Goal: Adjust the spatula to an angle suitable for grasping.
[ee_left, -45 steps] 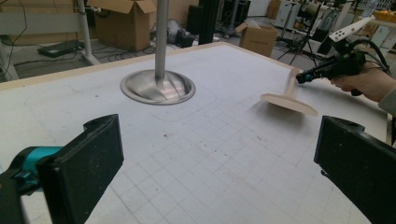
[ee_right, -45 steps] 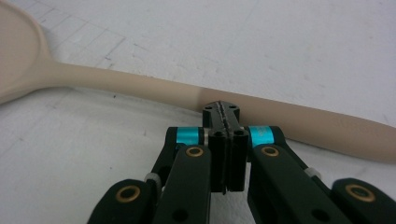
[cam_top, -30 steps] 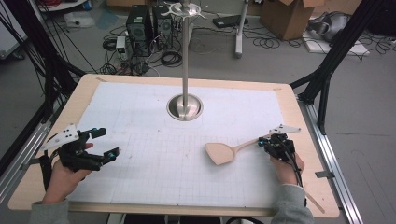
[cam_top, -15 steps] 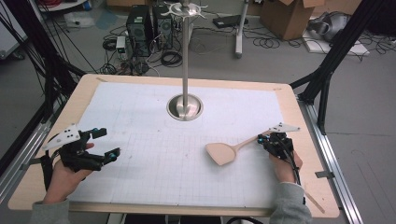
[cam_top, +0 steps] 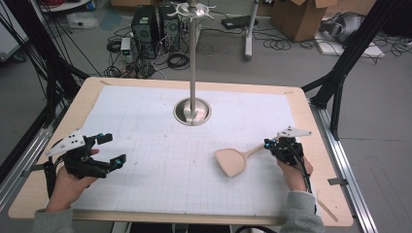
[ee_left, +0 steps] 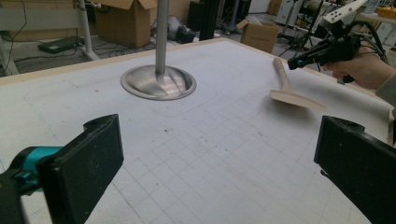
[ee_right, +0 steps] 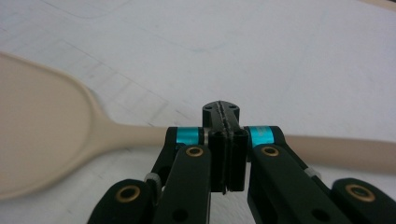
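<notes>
Cardboard boxes, computer towers and loose cables crowd the floor behind a pale wooden table covered by a white gridded mat. Near the far middle of the mat a metal pole rises from a round steel base.

At the near left, a hand holds the left gripper low over the mat, its jaws spread wide with only bare grid between them, as the left gripper view also shows.

On the right half of the mat lies a light wooden spatula, its broad blade toward the table's middle and its handle running out toward the right edge. The right gripper sits at that handle. In the right gripper view its jaws are pressed together with no gap, standing in front of the handle, which passes behind them from side to side; they do not pinch it. Whether the tips touch the wood, I cannot tell.
</notes>
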